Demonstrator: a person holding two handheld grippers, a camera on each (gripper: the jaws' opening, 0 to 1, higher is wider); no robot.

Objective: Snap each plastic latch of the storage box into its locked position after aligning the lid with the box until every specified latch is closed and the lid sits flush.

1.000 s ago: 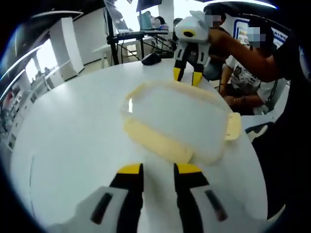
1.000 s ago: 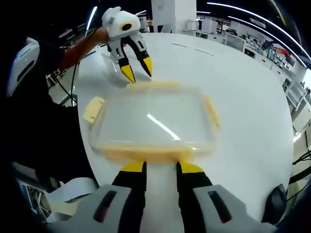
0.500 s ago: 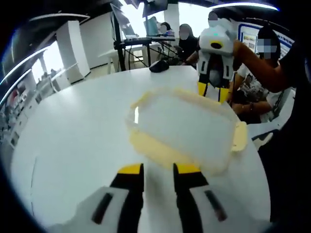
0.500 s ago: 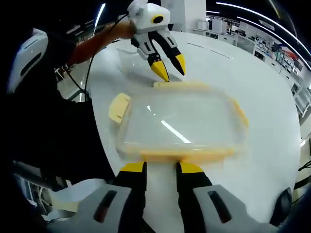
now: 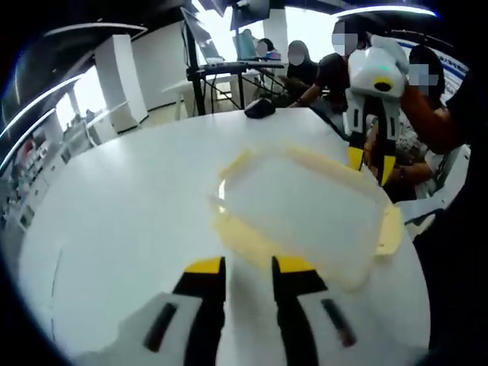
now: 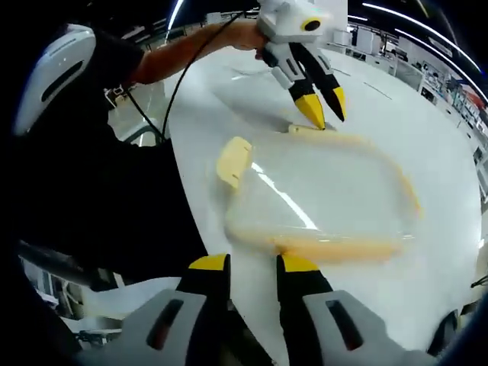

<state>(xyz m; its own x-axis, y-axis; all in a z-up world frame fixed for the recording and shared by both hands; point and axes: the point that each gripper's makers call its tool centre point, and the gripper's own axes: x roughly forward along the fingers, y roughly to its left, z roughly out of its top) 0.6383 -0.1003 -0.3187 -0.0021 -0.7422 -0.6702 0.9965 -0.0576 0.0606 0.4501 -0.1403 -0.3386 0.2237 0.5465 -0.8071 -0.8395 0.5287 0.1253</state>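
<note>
A storage box (image 5: 305,217) sits on a table (image 5: 122,221), between the left gripper (image 5: 248,267) and right gripper (image 6: 252,264) at opposite sides.

My views are bright but motion-blurred, with ceiling-light glare on the glossy white worktop (image 5: 122,206) and fisheye-warped edges.

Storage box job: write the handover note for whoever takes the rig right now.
Left gripper: fingers slightly apart, holding nothing, at one long side of the box.
Right gripper: same, at the opposite long side.
Box sits on the white table with its lid on.
Done: long-side latches appear down.
Left: end latch sticks out, unlocked. The far end is too blurred to judge; check it, then check the lid is flush.
</note>
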